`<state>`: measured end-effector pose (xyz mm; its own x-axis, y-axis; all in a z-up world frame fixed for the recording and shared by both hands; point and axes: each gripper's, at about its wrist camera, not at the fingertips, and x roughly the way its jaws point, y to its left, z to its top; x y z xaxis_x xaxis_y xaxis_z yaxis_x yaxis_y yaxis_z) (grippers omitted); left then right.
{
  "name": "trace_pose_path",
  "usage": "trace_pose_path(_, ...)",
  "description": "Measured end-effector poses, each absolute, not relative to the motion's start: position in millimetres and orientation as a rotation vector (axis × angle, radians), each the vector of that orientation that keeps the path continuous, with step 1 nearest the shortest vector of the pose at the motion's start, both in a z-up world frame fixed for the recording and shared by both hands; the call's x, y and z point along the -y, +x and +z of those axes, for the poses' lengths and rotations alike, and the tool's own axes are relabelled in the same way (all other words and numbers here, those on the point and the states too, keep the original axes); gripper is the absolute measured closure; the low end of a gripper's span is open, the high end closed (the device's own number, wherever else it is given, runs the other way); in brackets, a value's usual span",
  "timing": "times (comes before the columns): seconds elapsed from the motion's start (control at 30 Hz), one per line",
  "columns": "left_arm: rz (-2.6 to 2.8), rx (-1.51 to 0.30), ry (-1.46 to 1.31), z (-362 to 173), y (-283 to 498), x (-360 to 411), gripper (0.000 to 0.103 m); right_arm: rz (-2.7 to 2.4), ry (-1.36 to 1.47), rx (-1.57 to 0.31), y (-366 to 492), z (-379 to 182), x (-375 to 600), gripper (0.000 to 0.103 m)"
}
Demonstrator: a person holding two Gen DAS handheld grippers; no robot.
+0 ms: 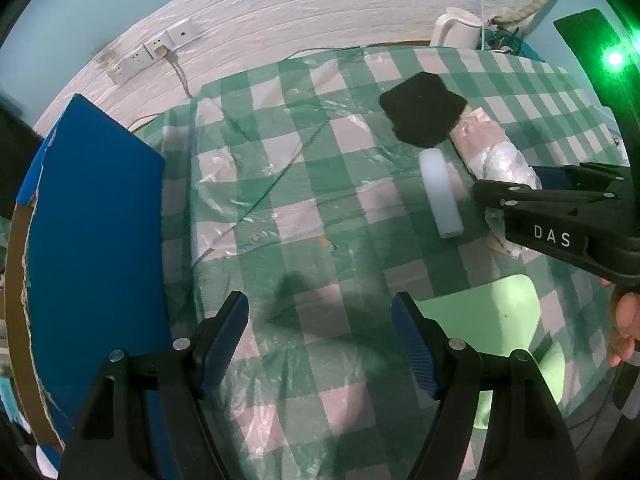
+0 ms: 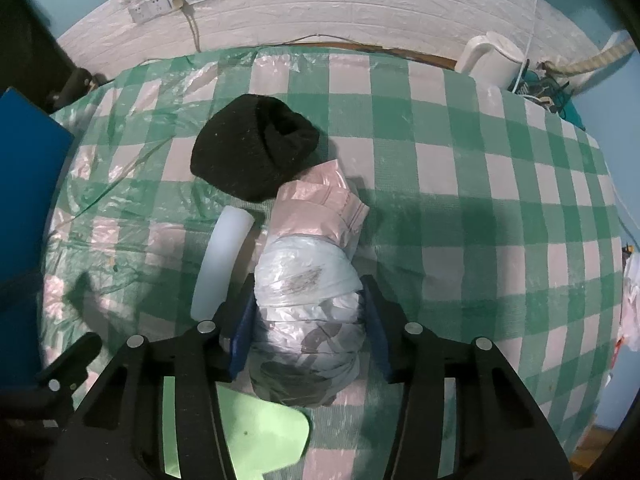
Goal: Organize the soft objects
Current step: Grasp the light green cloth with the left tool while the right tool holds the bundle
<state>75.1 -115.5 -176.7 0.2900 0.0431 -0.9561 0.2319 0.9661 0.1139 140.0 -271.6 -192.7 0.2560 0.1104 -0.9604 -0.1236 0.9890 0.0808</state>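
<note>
A roll of crumpled plastic bags point(image 2: 310, 280), white at my end and pink at the far end, lies on the green-checked tablecloth point(image 2: 460, 200). My right gripper point(image 2: 310, 320) has its blue pads against both sides of the roll's white part; it also shows in the left wrist view point(image 1: 516, 196). A black knit hat point(image 2: 252, 148) lies just beyond the roll, and a white foam bar point(image 2: 222, 260) lies to its left. A light green foam sheet point(image 2: 264, 436) lies near the front edge. My left gripper point(image 1: 320, 340) is open and empty above the cloth, left of these things.
A blue board point(image 1: 96, 240) stands at the table's left edge. A white kettle point(image 2: 494, 60) and tangled cables sit at the back right corner. A white brick-pattern wall with sockets point(image 2: 172, 0) runs behind the table.
</note>
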Motion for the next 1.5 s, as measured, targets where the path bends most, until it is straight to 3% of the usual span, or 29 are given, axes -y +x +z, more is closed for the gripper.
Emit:
trace_pose_path(0.87,-0.336,-1.255,0.293,-160.8,1.4,167.5,0.021,0.136,0.057,-1.274,46.4,-142.5,313.1,0.055)
trace_pose_path(0.93,-0.362,-1.273,0.263,-161.1,-4.0,168.6,0.015,0.13,0.066,-1.27,38.6,-139.4,318.3,0.055)
trace_pose_path(1.5,-0.361,-1.295,0.345,-196.8,-21.7,200.5,0.012,0.121,0.112,-1.25,11.4,-134.1,339.2,0.055)
